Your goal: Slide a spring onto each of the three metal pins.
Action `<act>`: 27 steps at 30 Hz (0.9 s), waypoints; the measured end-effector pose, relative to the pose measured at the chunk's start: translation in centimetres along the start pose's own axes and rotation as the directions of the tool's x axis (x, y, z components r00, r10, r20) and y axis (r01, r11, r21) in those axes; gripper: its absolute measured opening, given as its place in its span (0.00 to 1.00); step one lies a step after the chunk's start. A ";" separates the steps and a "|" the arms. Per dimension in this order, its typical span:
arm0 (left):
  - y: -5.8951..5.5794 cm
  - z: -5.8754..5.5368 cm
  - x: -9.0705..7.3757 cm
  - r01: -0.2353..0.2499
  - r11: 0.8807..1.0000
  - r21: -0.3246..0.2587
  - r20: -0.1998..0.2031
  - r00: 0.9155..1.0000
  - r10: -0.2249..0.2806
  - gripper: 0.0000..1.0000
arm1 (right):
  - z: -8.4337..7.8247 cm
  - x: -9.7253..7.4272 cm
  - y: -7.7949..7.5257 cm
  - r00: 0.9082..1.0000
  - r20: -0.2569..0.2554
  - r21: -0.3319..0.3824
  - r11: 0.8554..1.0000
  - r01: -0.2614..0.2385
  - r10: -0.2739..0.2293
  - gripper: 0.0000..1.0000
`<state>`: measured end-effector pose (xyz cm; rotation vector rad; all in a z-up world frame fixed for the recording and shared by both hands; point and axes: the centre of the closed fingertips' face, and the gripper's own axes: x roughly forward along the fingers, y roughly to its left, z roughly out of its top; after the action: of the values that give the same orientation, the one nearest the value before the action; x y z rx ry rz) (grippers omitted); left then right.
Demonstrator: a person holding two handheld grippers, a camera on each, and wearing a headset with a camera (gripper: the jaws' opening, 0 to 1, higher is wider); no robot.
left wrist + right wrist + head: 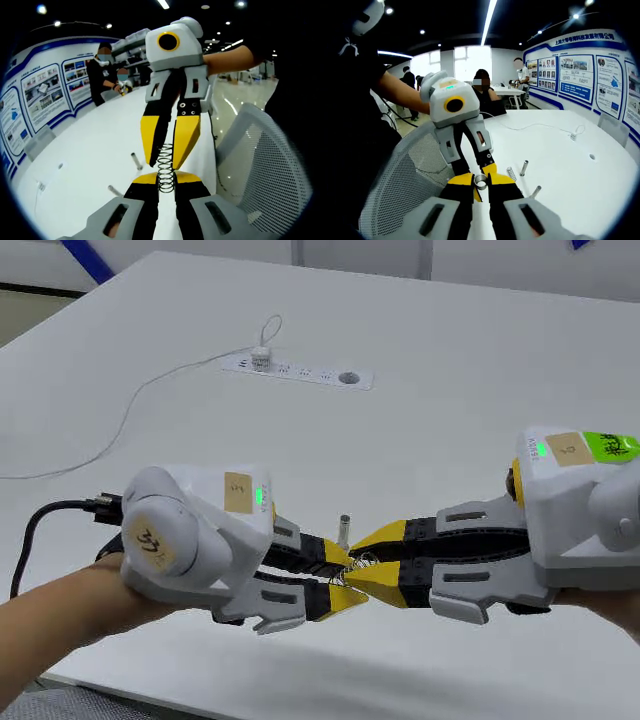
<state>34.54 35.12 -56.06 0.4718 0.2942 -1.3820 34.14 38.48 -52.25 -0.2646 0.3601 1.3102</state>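
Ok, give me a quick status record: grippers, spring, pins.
left gripper: shut on one end of the held spring
right gripper: shut on its other end, tip to tip with the left
held spring: off the table, on no pin yet
far pin: bare
near pin: bare
spare spring: lying on the table beside the far pin

White table [460, 450]: pwr strip [298, 370] w/ cable [150, 390], two pins [524, 168], spring [511, 173] beside.
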 end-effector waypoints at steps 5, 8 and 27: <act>-0.2 0.0 -0.1 -0.001 1.000 -0.012 0.002 1.000 0.001 0.10 | 0.2 0.2 0.3 1.000 0.001 0.019 1.000 -0.004 0.004 0.11; -0.1 0.0 -0.2 -0.007 1.000 -0.019 0.012 1.000 0.007 0.11 | 0.4 0.3 0.2 1.000 0.007 0.026 1.000 0.006 -0.006 0.11; 0.9 -0.6 -1.8 -0.069 0.994 -0.080 0.034 0.997 0.071 0.33 | 1.6 -0.2 -1.6 0.998 -0.004 0.031 0.998 0.059 -0.059 0.11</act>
<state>35.16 37.06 -55.66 0.3880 0.2985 -1.3045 35.79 38.54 -50.76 -0.2496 0.3724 1.2457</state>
